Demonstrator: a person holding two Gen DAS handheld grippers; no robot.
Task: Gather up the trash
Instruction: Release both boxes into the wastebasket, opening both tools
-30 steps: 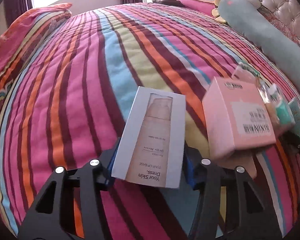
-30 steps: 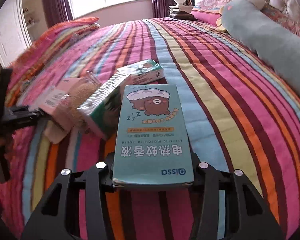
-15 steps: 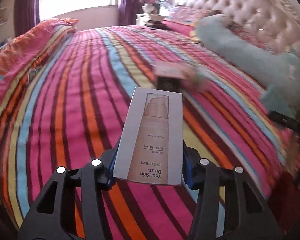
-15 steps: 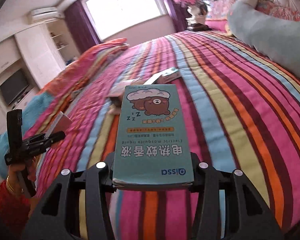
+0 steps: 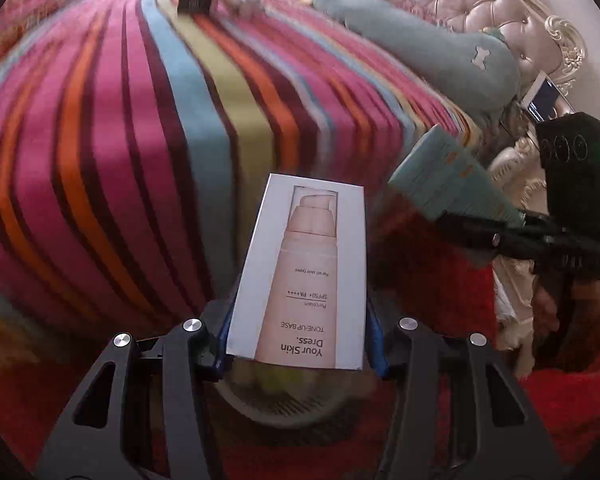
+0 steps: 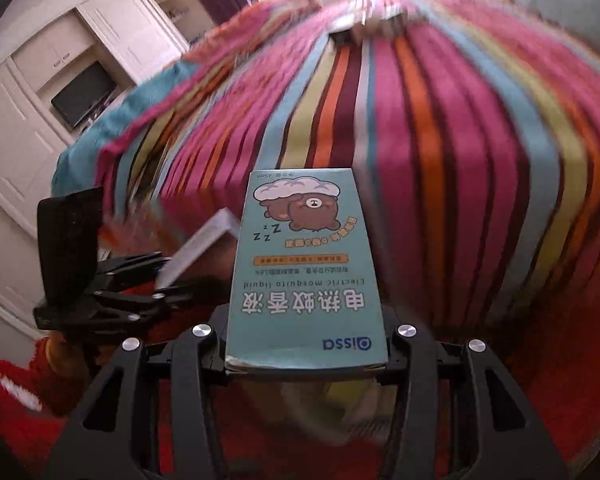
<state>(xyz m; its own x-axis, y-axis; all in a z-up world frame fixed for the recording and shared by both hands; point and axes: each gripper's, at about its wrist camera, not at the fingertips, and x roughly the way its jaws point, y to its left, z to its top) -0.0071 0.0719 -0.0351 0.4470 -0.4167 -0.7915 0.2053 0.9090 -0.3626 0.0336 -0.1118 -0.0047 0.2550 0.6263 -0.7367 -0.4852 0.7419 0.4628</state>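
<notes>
Striped bedspread (image 5: 120, 128) motion-blurred, far boxes (image 6: 364, 28) on it unreadable

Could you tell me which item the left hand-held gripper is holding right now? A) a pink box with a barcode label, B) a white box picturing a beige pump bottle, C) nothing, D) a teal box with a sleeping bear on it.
B: the left hand-held gripper is clamped on the white box printed with a beige pump bottle.
</notes>
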